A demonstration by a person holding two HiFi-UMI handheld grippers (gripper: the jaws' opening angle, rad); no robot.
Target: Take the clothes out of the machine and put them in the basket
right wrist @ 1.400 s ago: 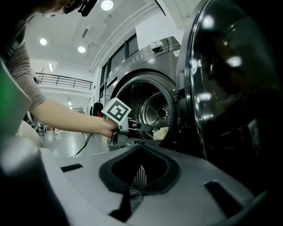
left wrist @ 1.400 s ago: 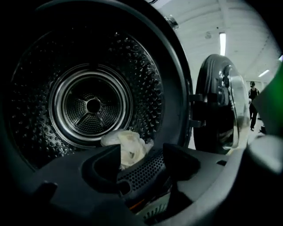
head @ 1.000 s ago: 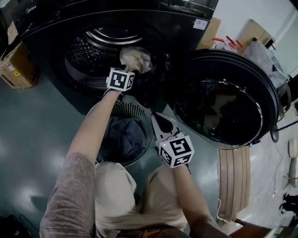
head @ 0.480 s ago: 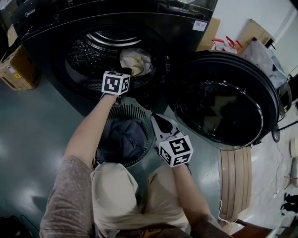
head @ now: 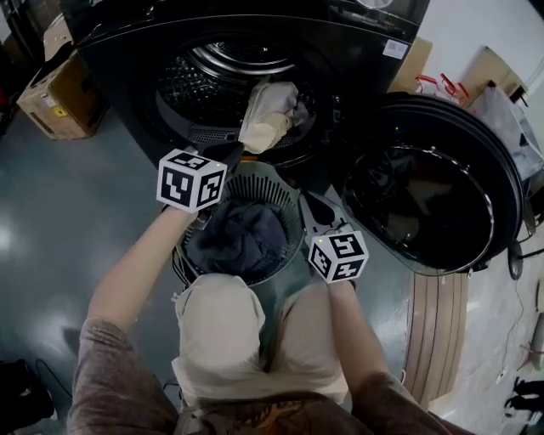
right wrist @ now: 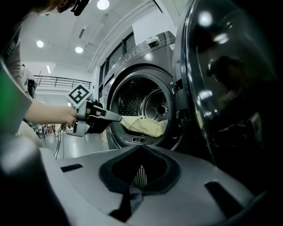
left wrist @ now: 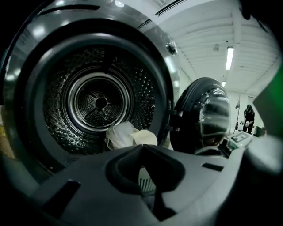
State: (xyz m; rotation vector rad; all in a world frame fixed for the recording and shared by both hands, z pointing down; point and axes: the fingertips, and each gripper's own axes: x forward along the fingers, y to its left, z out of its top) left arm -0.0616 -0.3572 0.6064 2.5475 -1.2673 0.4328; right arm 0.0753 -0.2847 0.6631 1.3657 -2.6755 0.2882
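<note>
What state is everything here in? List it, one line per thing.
washer door: swung fully open
cream garment: partly pulled out over the drum's lip
drum: open, the cream garment trailing from it
left gripper: shut on the cream garment
right gripper: jaws together, at the basket's right rim
basket: upright below the opening
dark garment: bunched inside the basket

A warehouse-like hall with grey floor [head: 51, 212], cardboard box [head: 59, 95], strip light [left wrist: 229, 58], mezzanine railing [right wrist: 57, 80].

light: dim, ceiling lamps [right wrist: 102, 4] | glare: door glass [right wrist: 204, 20] | edges: fisheye, blurred
</note>
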